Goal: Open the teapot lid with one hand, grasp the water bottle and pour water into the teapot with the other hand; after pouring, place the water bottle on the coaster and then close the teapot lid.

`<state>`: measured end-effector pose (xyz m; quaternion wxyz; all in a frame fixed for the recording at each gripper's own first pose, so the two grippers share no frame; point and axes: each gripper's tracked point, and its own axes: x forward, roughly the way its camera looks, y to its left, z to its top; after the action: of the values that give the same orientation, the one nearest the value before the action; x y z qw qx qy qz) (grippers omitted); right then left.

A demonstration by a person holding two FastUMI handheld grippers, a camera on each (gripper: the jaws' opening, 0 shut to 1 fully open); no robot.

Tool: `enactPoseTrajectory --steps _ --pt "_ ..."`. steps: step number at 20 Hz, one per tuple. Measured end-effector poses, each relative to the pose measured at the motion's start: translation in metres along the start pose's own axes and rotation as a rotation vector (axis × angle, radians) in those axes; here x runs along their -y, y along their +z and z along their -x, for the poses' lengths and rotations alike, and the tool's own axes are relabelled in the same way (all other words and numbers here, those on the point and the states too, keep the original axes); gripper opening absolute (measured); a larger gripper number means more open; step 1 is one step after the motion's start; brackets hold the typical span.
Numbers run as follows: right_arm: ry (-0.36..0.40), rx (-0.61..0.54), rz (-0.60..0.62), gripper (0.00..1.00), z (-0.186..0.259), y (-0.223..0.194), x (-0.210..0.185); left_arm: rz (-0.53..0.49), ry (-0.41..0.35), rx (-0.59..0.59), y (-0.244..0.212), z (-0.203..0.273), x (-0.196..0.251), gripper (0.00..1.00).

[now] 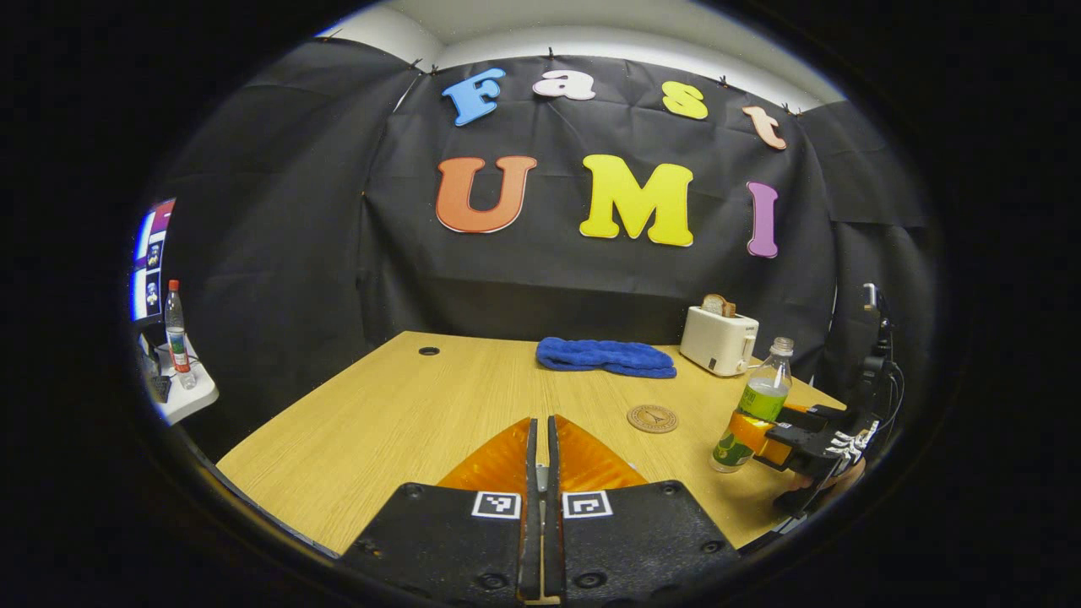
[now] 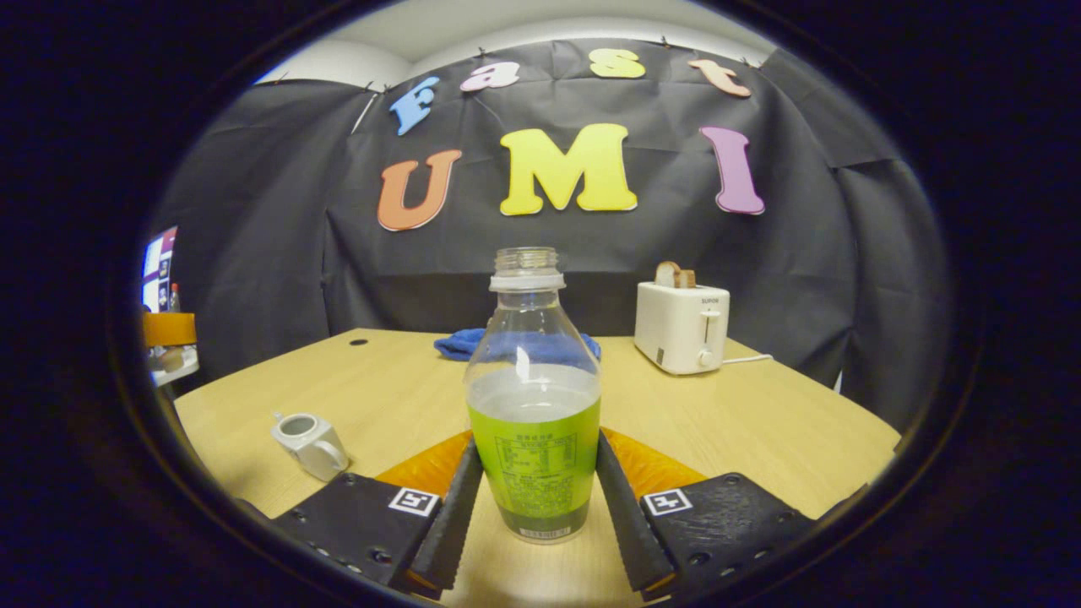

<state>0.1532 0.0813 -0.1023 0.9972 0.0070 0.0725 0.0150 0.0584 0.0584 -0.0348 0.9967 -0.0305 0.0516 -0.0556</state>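
Note:
A clear water bottle (image 2: 534,439) with a green label and no cap stands upright between my right gripper's (image 2: 539,446) fingers, which press on both its sides. In the left gripper view the same bottle (image 1: 756,405) and right gripper (image 1: 764,443) sit at the table's right edge, just right of a round brown coaster (image 1: 652,418). The white teapot (image 2: 309,442) rests low on the left, its top open. My left gripper (image 1: 540,424) is shut above the table, a thin pale sliver pinched between its fingers, apparently the lid's knob.
A white toaster (image 1: 719,339) with bread in it and a blue towel (image 1: 605,355) lie at the back of the wooden table (image 1: 405,414). A side shelf (image 1: 181,397) with a red-capped bottle and a screen stands off to the left.

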Motion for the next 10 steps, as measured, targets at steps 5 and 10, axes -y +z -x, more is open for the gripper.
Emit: enactPoseTrajectory --steps 5,10 --pt "-0.028 -0.03 0.258 0.73 0.005 0.014 -0.022 0.014 -0.013 -0.011 0.007 0.013 -0.009 0.04" --pt "-0.07 -0.016 0.574 0.73 -0.003 0.019 -0.039 0.021 -0.022 0.007 0.014 0.02 -0.017 0.04"
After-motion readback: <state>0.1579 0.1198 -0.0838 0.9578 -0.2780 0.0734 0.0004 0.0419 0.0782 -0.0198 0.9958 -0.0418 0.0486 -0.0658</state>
